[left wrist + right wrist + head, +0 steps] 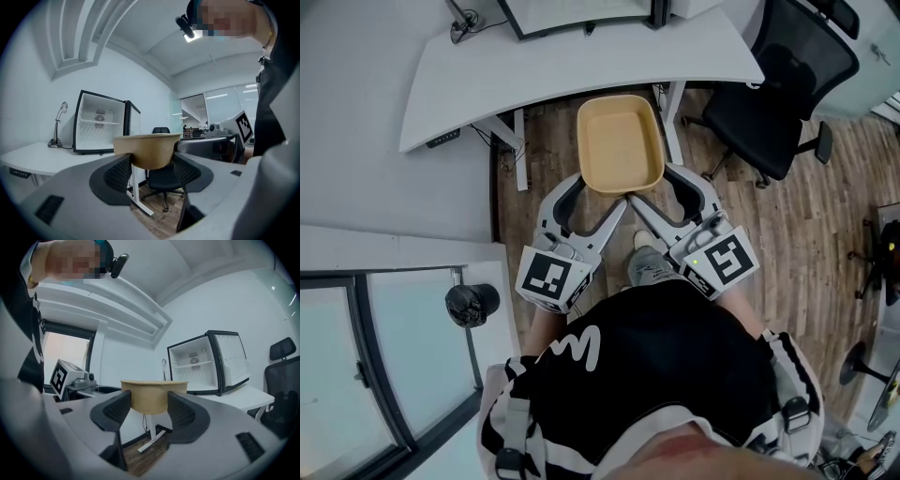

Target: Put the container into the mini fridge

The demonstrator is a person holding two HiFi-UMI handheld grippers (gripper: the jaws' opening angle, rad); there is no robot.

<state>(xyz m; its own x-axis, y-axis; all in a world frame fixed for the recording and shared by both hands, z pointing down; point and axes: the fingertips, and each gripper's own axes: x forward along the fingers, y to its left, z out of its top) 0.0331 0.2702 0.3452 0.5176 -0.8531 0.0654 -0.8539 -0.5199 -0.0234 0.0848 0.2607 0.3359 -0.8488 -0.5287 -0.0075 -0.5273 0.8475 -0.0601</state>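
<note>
Container (621,141), tan, open-topped and empty, is held level in the air over the wood floor (769,234), just in front of the white desk (581,70). Left gripper (600,190) and right gripper (656,187) each have both jaws clamped on its near end, left and right sides, pads pressed to the wall in both gripper views. Mini fridge (101,124) stands on the desk, door open, well apart from the container; black office chair (778,94) at right.

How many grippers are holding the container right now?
2. The left gripper clamps the near left corner of the container, and the right gripper clamps its near right corner. None hidden.
</note>
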